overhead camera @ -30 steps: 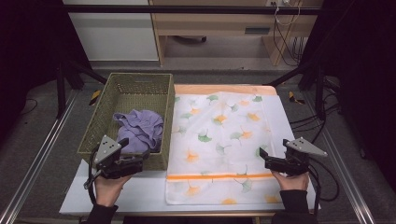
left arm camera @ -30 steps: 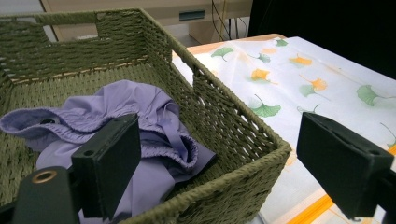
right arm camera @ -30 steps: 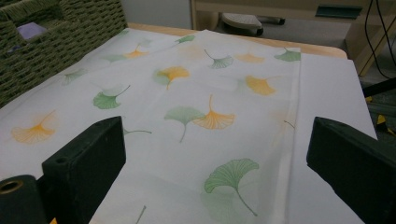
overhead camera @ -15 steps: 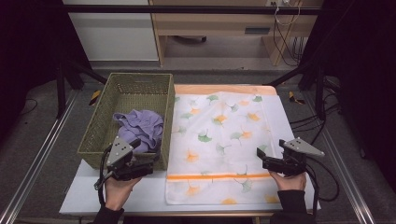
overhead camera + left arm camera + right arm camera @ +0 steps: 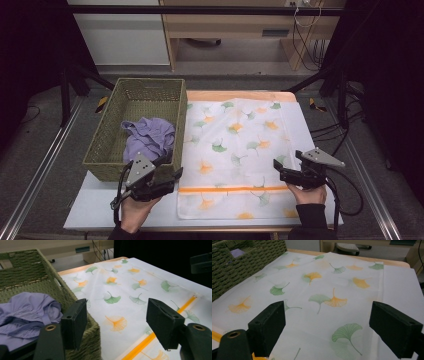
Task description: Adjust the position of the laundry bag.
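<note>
Lying flat on the table (image 5: 100, 212), the cloth (image 5: 235, 150) is white with green and orange ginkgo leaves and an orange stripe near its front edge. It covers the middle and right of the tabletop, and its left edge runs just beside the basket (image 5: 107, 135).

The basket is green, woven, and stands at the table's left. A crumpled purple garment (image 5: 149, 139) lies inside it, toward the front right corner.

Left gripper (image 5: 167, 176): held level at the basket's front right corner, pointing toward the cloth. Its jaws have just been closing a little, yet stand wide apart with nothing between them. In the left gripper view one jaw sits over the basket's corner and the other over the cloth's orange stripe; neither pad presses on anything.

Right gripper (image 5: 278, 170): held level at the cloth's right edge, near the front, pointing left across the fabric. In the right gripper view its jaws stand wide apart above the leaf print, nothing grasped.

Both hands come in from the table's front edge, well apart, with the cloth's front part between them. A cable trails from each gripper toward the person
</note>
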`<move>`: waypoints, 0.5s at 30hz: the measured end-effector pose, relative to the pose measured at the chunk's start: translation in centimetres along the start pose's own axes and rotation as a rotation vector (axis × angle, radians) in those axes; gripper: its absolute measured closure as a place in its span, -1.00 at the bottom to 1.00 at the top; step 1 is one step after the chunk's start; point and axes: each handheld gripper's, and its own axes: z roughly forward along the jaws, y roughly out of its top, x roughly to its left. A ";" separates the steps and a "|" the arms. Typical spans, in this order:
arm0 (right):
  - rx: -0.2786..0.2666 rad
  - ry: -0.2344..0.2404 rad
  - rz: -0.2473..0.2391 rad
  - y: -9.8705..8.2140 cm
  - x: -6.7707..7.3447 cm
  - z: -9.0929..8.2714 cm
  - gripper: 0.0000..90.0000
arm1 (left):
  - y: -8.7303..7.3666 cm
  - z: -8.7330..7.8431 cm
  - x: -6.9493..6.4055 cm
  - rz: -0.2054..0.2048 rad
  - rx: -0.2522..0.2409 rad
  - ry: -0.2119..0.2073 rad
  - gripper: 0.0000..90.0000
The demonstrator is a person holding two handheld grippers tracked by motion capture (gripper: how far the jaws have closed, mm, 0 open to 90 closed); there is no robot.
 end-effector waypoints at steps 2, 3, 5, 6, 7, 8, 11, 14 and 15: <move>0.007 0.007 0.004 0.0 0.0 0.0 -0.66 | 0.0 0.0 -0.4 0.004 0.008 -0.007 -0.24; 0.007 0.007 0.004 0.0 0.0 0.0 -0.66 | 0.0 0.0 -0.4 0.004 0.008 -0.007 -0.22; 0.014 0.007 -0.002 -0.1 -0.1 0.1 -0.64 | -0.1 0.0 -0.7 0.009 0.016 -0.015 -0.20; 0.018 0.012 -0.001 -0.1 -0.1 0.1 -0.62 | -0.2 0.1 -0.9 0.007 0.024 -0.016 -0.17; 0.018 0.012 -0.001 -0.1 -0.1 0.1 -0.62 | -0.2 0.1 -0.9 0.007 0.024 -0.016 -0.15; 0.023 0.010 0.001 -0.2 -0.1 0.2 -0.61 | -0.5 0.2 -1.1 0.006 0.036 -0.019 -0.13; 0.028 0.009 0.007 -0.2 -0.1 0.2 -0.59 | -0.9 0.4 -1.6 0.013 0.055 -0.022 -0.10; 0.031 0.005 0.004 -0.2 -0.2 0.1 -0.58 | -1.2 0.5 -1.9 0.021 0.066 -0.024 -0.07; 0.033 0.005 0.005 -0.2 -0.2 0.1 -0.58 | -1.3 0.5 -2.0 0.024 0.071 -0.027 -0.07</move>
